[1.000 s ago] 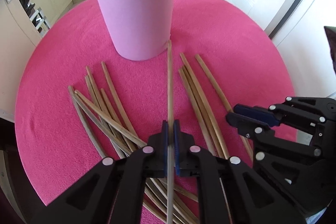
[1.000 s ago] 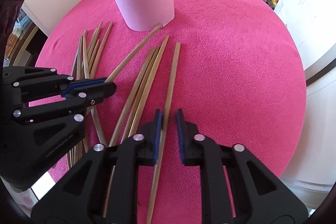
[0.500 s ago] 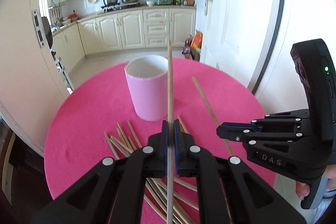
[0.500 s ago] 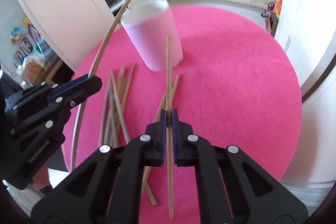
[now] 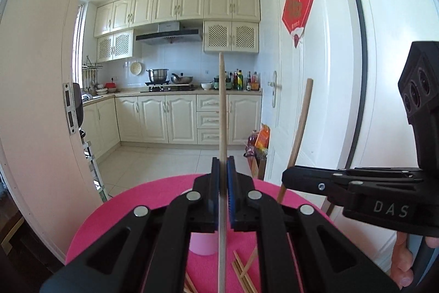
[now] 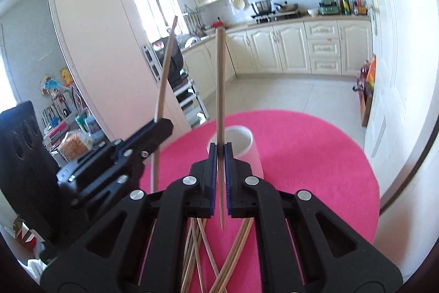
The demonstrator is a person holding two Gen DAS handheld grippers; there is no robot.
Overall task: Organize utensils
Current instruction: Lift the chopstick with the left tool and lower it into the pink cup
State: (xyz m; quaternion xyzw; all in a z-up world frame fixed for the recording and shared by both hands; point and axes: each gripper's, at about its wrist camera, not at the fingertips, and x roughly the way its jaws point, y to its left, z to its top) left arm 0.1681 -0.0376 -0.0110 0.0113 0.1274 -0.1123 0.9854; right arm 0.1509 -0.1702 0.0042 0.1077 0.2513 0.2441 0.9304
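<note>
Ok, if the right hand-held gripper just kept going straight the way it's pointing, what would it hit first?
Probably the pink cup: it stands right beyond the right hand-held gripper, which is shut on a chopstick. Depth is hard to judge, so it might pass just over the rim.

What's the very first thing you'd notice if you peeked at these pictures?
Two black grippers, each pinching one wooden chopstick that sticks up in the air: the left gripper holds its chopstick, the right gripper holds another chopstick. Below them is a bright pink round table with a pink cup and loose chopsticks.
</note>
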